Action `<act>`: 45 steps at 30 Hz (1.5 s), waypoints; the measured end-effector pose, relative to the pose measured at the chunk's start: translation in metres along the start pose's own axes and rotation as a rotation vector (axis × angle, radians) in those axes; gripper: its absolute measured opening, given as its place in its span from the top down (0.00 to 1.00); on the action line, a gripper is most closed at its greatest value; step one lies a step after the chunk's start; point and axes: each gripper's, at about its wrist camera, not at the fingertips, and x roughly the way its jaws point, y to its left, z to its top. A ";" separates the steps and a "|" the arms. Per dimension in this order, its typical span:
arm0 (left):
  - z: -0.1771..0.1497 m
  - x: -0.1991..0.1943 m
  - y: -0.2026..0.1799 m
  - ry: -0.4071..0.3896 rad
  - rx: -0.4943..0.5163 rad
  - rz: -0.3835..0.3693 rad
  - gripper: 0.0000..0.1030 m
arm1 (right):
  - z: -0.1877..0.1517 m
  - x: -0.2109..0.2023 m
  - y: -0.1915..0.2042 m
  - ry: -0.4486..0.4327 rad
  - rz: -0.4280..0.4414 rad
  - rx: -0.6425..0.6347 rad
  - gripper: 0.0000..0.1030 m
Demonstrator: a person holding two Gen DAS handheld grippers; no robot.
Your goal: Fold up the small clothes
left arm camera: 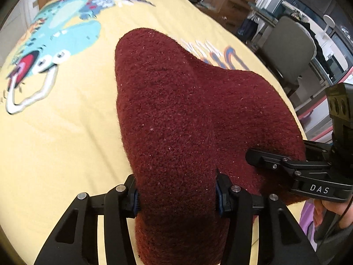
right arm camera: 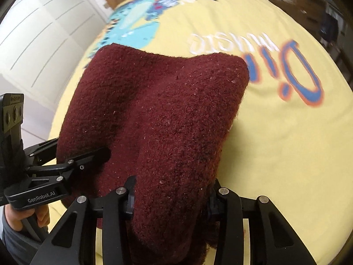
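Both tools pinch the near edge of the maroon knitted garment [left arm camera: 176,114]: left tool [left arm camera: 176,196] and right tool [right arm camera: 172,198] each clamped on bunched wool, lifting it above the yellow printed tabletop cloth [left arm camera: 66,132]. Thick wool could slip from either grip, skewing the fold.

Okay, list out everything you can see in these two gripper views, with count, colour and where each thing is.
Knitted garment: one, dark red, lifted over the yellow cloth, its near edge gripped at two spots.
Printed cloth: one, yellow with a blue cartoon figure and blue-orange lettering, spread under the garment.
Chair: one, grey, beyond the cloth's far right edge.
Cardboard boxes: a few, brown, background, upper right.
Cabinet doors: white, far left in the right wrist view.
Left gripper: black, shut on the garment's near edge.
Right gripper: black, shut on the same edge beside it.
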 end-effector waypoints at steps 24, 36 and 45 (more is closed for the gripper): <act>-0.059 0.000 0.105 0.038 -0.181 0.085 0.32 | -0.005 0.069 0.061 0.060 -0.141 -0.078 0.20; -0.083 -0.029 0.121 0.008 -0.222 0.156 0.01 | -0.038 0.048 0.040 -0.019 -0.200 -0.104 0.00; -0.094 0.001 0.122 0.015 -0.171 0.203 0.00 | -0.052 0.070 0.001 -0.013 -0.221 -0.049 0.00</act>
